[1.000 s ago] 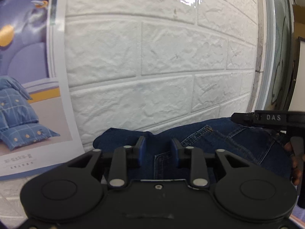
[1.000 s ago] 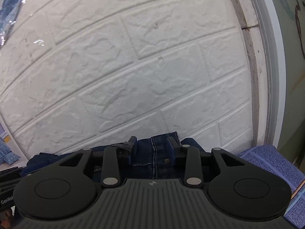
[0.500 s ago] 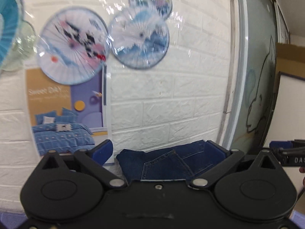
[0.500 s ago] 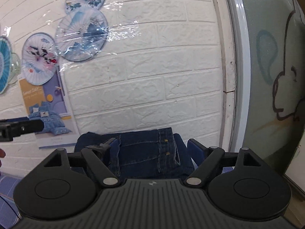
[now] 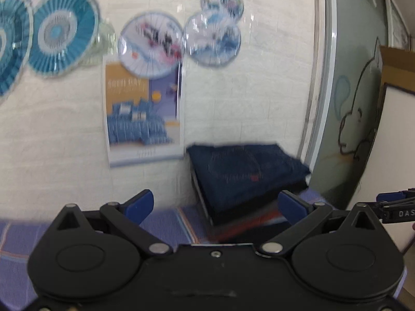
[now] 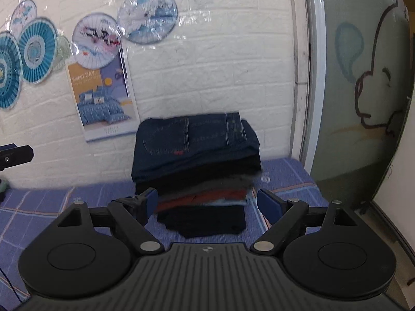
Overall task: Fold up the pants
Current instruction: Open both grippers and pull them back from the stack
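Folded dark blue jeans (image 6: 194,140) lie on top of a stack of folded clothes (image 6: 205,197) against the white brick wall. In the left wrist view the jeans (image 5: 246,173) show blurred, ahead and a little right. My left gripper (image 5: 215,203) is open and empty, well back from the stack. My right gripper (image 6: 206,202) is open and empty, its blue fingertips either side of the stack's lower part but short of it. The right gripper's tip (image 5: 394,202) shows at the left view's right edge, the left one's (image 6: 15,154) at the right view's left edge.
The stack stands on a blue checked bed cover (image 6: 39,207). A poster (image 6: 101,101) and paper fans (image 6: 33,51) hang on the wall to the left. A frosted glass door (image 6: 363,77) with a cartoon drawing stands to the right.
Both grippers have let go of the jeans, opened wide and pulled back from the stack. The jeans now rest folded on top of the pile.
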{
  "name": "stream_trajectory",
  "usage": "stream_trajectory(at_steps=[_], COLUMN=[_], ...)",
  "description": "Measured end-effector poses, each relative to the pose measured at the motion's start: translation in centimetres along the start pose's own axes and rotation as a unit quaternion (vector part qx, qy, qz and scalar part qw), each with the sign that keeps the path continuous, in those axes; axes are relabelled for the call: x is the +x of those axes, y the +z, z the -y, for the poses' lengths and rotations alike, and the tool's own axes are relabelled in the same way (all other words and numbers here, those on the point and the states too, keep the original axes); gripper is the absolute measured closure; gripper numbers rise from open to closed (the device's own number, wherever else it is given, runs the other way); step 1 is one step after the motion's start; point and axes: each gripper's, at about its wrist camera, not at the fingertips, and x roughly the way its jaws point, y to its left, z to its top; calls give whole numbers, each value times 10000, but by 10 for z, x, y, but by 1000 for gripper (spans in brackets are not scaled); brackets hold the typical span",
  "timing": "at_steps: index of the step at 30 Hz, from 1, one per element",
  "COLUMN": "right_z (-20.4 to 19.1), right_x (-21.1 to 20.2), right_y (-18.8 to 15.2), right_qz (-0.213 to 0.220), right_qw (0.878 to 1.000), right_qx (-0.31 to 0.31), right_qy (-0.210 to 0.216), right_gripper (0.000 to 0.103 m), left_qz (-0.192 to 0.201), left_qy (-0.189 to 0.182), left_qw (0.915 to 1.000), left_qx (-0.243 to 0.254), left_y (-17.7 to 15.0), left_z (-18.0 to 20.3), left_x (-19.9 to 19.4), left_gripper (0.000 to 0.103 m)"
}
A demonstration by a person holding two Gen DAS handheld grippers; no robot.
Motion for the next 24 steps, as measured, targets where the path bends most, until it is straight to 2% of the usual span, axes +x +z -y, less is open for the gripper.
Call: stream_trajectory(at_steps=[3, 6, 10, 24], right_z=[-4, -7, -11, -22], right_x=[19, 32, 35, 39], right_y=[-22, -35, -40, -42], right_qz=[-301, -483, -482, -537], right_qw=[9993, 9984, 9984, 9980], right_qx=[-163, -225, -205, -290], right_qy=[-144, -189, -191, -164], right_gripper=[0, 0, 0, 0], left_qz=[-434, -598, -685, -832], left_qy=[78, 219, 418, 363], left_qw=[9989, 9977, 9966, 9958], left_qx=[-133, -225, -175, -88], left_y=[-28, -46, -57, -61], left_z=[3, 5, 10, 9], left_x=[18, 33, 45, 53], left_gripper=[0, 0, 0, 0])
